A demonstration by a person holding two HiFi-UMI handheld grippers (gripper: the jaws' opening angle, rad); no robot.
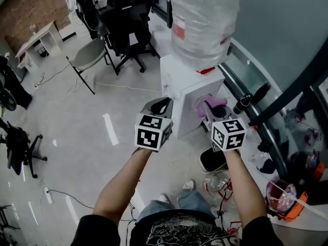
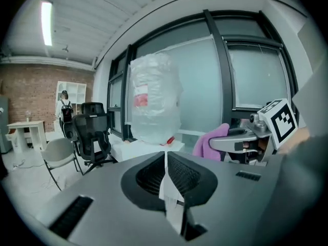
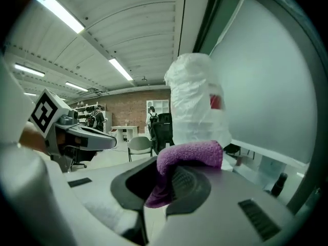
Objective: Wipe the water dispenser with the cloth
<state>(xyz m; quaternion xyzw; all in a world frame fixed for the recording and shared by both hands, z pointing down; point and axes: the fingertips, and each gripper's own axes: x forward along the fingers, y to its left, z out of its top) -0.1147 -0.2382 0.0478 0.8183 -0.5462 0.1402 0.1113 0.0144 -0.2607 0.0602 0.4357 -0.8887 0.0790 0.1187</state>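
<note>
The white water dispenser [image 1: 190,94] stands against the window with a clear plastic bottle [image 1: 202,19] on top. My right gripper [image 1: 211,111] is shut on a purple cloth [image 1: 213,103], held at the dispenser's front face. In the right gripper view the purple cloth [image 3: 189,158] bulges out from between the jaws, with the bottle [image 3: 197,104] just behind. My left gripper [image 1: 163,105] hangs by the dispenser's left front corner with its jaws shut on nothing; in the left gripper view the jaws [image 2: 166,172] meet, and the bottle [image 2: 154,99] and cloth [image 2: 211,141] lie beyond.
Black office chairs [image 1: 125,27] and a grey chair [image 1: 88,55] stand on the shiny floor behind the dispenser. A window ledge [image 1: 266,137] with dark items runs along the right. A bin [image 1: 212,160] and an empty bottle [image 1: 218,181] sit by my feet.
</note>
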